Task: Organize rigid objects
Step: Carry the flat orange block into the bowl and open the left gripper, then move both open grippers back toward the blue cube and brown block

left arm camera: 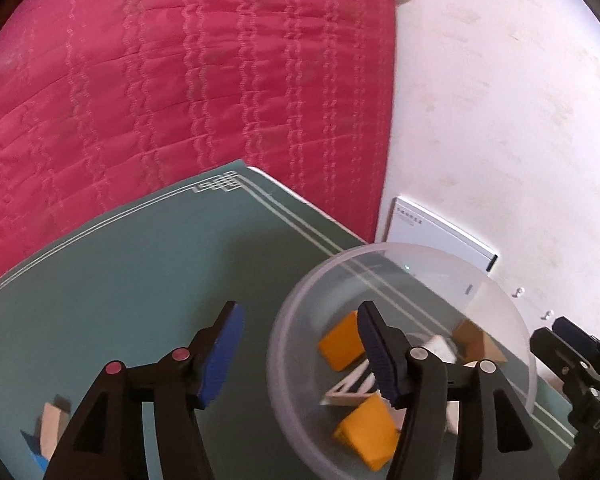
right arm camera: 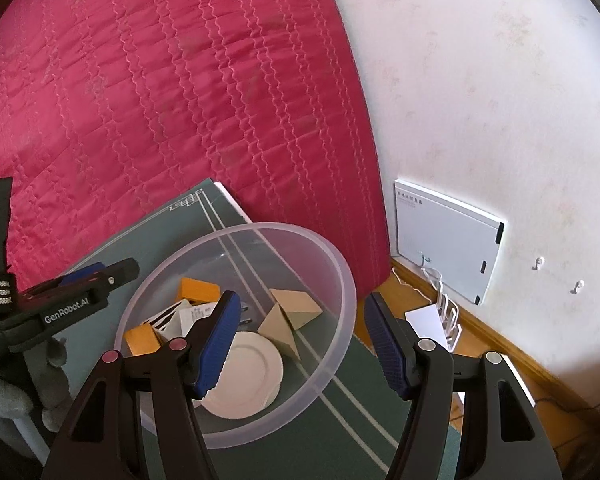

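A clear plastic bowl [left arm camera: 300, 312] [right arm camera: 340, 280] stands on a green table top [left arm camera: 140, 280]. It holds orange blocks [left arm camera: 342, 346] [right arm camera: 198, 290], tan wooden wedges [right arm camera: 296, 306], a white saucer [right arm camera: 248, 376] and a striped white piece [left arm camera: 346, 394]. My left gripper [left arm camera: 300, 356] is open and empty, its right finger over the bowl's rim. My right gripper [right arm camera: 300, 340] is open and empty, straddling the bowl's right rim. A pale wooden block on a blue piece [left arm camera: 50, 428] lies at the table's near left.
A red quilted bed cover [left arm camera: 180, 80] lies beyond the table. A white wall [right arm camera: 500, 120] with a flat white box [right arm camera: 448, 240] is on the right, with white cables and a wooden floor strip [right arm camera: 480, 340] below. The right gripper's body [left arm camera: 580, 368] shows beside the bowl.
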Tool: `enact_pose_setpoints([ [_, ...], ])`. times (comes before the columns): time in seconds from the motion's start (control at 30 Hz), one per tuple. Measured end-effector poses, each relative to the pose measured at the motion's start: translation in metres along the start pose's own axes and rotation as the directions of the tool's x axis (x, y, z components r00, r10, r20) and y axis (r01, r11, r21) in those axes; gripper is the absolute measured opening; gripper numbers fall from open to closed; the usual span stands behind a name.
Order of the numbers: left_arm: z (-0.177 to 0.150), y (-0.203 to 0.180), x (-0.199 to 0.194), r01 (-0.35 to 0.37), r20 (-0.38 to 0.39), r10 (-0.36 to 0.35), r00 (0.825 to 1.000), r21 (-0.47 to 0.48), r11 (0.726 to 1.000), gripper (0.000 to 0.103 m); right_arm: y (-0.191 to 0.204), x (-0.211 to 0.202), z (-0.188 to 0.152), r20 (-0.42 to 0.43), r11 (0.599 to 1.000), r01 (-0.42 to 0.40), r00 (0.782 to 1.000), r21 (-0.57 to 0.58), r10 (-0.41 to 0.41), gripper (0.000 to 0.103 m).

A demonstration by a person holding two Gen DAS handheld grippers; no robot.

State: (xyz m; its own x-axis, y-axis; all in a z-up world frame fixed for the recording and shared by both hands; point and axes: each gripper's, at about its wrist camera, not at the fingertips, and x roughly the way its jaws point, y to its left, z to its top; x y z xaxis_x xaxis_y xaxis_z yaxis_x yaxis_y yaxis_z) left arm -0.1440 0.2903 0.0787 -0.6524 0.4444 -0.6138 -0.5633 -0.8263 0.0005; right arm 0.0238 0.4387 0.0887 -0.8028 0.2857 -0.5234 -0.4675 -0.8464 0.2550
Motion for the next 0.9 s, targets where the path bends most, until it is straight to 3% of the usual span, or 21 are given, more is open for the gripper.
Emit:
enact_pose_setpoints([
  [0.33, -0.011, 0.026, -0.024, -0.081, 0.021, 0.082, 0.996, -0.043, 0.996, 0.081, 0.015, -0.007, -0.005, -0.006, 0.999, -0.042, 0.999, -0.023, 0.042, 0.065],
  [0.7, -0.040, 0.062, -0.055, -0.168, 0.015, 0.169, 0.985, -0.083, 0.982, 0.084, 0.053, -0.019, -0.021, -0.040, 0.984, -0.139, 0.990, -0.109, 0.136, 0.065],
  [0.9, -0.060, 0.093, -0.070, -0.224, -0.010, 0.225, 0.974, -0.126, 0.966, 0.085, 0.078, -0.024, -0.037, -0.107, 0.960, -0.231, 0.971, -0.161, 0.216, 0.065],
])
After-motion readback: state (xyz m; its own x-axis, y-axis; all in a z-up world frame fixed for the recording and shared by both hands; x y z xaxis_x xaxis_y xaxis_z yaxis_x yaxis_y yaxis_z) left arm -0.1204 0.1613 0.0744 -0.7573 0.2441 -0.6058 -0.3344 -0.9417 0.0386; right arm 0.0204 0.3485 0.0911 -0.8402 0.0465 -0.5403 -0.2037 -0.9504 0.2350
